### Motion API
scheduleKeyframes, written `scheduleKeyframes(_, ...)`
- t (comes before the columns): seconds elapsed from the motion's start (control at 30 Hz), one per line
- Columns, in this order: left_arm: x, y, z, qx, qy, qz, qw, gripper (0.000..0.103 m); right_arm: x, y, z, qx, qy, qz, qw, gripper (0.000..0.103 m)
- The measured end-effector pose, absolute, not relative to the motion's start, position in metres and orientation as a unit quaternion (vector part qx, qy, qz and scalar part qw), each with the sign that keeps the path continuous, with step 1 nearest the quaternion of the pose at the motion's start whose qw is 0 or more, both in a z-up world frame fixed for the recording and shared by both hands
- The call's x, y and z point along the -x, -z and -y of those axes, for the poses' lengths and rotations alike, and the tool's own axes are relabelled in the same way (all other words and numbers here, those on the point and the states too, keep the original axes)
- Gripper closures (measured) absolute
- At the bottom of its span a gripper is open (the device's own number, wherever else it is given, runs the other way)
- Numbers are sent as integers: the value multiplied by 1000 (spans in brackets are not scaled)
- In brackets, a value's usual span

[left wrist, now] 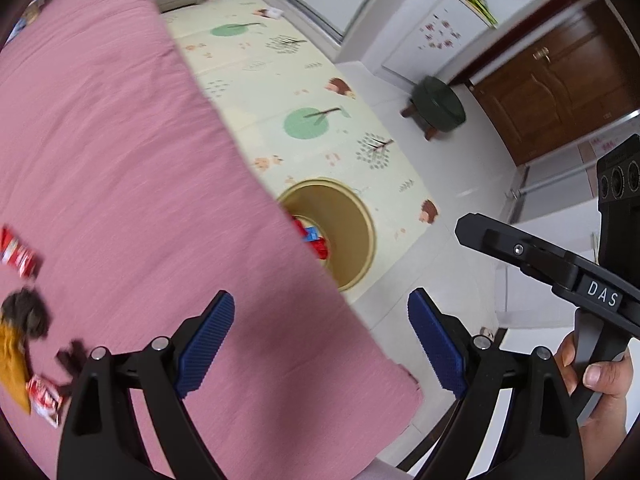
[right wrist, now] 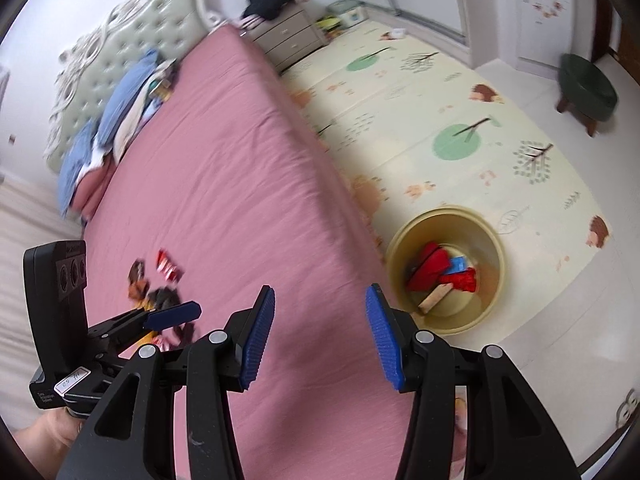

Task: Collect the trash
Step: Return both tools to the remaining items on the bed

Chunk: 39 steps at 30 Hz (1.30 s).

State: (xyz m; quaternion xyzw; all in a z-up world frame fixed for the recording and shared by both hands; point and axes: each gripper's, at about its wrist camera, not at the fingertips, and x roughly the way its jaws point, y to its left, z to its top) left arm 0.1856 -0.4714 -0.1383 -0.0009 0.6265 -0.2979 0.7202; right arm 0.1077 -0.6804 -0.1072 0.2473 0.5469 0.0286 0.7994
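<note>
I am looking down both sets of tongs over the pink bed (left wrist: 132,152). My left gripper (left wrist: 320,344) is standing wide, its blue pads (left wrist: 208,344) far apart with nothing between them; below the gap I am seeing only the bed's edge and the floor. My right gripper (right wrist: 320,332) is standing about half spread, pads apart and gripping nothing.

The trash is lying in two places. Beyond the left tongs and slightly to their right, the yellow bin (left wrist: 352,216) is sitting on the play mat (left wrist: 280,80) just beside the bed, partly hidden by the bed's edge. From the right tongs it is showing ahead of the right finger, with red and blue wrappers (right wrist: 440,268) and a pale flat piece inside.

The loose litter is still on the bed, well off to the left of the left tongs: a red-and-white wrapper (left wrist: 18,254), a dark crumpled scrap (left wrist: 28,314), an orange piece (left wrist: 12,364) and another red-and-white packet (left wrist: 44,398), all blurred. From the right camera that same pile (right wrist: 156,284) is lying ahead and left of the left finger, just past the other gripper's tip.

A hand (left wrist: 600,392) is holding the right gripper's grip at the right edge of the left view. A green stool (left wrist: 438,106) is standing well beyond the bin.
</note>
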Motion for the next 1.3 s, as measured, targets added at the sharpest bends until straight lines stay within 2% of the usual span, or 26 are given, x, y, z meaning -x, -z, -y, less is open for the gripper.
scheduleKeyframes(0.53, -142, 151, 255, 51, 163, -635, 753, 15, -109, 125, 481, -173, -150, -594, 771, 52)
scheduleKeyframes(0.7, -135, 159, 188, 75, 125, -639, 755, 15, -108, 134, 434, -156, -167, -605, 763, 48)
scheduleKeyframes(1.03, -139, 174, 107, 109, 91, -638, 757, 15, -112, 158, 362, -148, -166, -621, 751, 46)
scheduleKeyframes(1.3, -166, 214, 50, 171, 65, -649, 738, 15, -127, 201, 334, -165, -138, -646, 732, 35)
